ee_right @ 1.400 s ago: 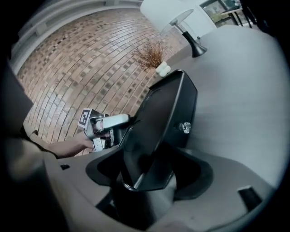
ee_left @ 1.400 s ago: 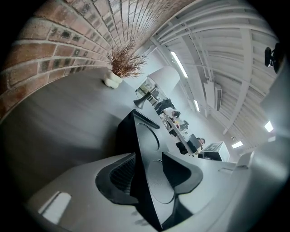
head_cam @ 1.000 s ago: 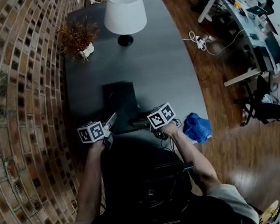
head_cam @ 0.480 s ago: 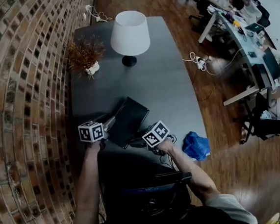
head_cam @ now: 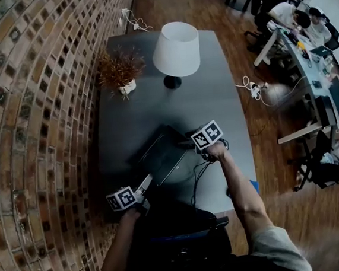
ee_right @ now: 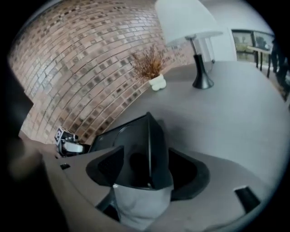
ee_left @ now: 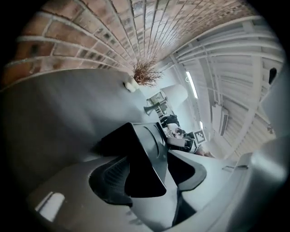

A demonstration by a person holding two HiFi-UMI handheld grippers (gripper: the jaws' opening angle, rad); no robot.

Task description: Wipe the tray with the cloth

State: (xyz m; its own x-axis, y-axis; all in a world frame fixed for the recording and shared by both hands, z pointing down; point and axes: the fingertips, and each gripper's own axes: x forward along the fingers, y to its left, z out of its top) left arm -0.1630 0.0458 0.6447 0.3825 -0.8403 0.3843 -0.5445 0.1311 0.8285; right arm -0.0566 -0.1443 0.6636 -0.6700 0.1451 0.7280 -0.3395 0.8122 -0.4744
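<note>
Nearest the person, the left hand-held gripper has drawn back from where it was a second ago. Its jaws have just been opening and now stand wide, with a corner of the tray between them, unpressed. The tray lay square-on before. Now it sits slantwise on the table, its long axis running from near left to far right. At its far corner the right hand-held gripper, now further out, is clamped on the tray. Beyond stand a dried plant and a lamp.
</note>
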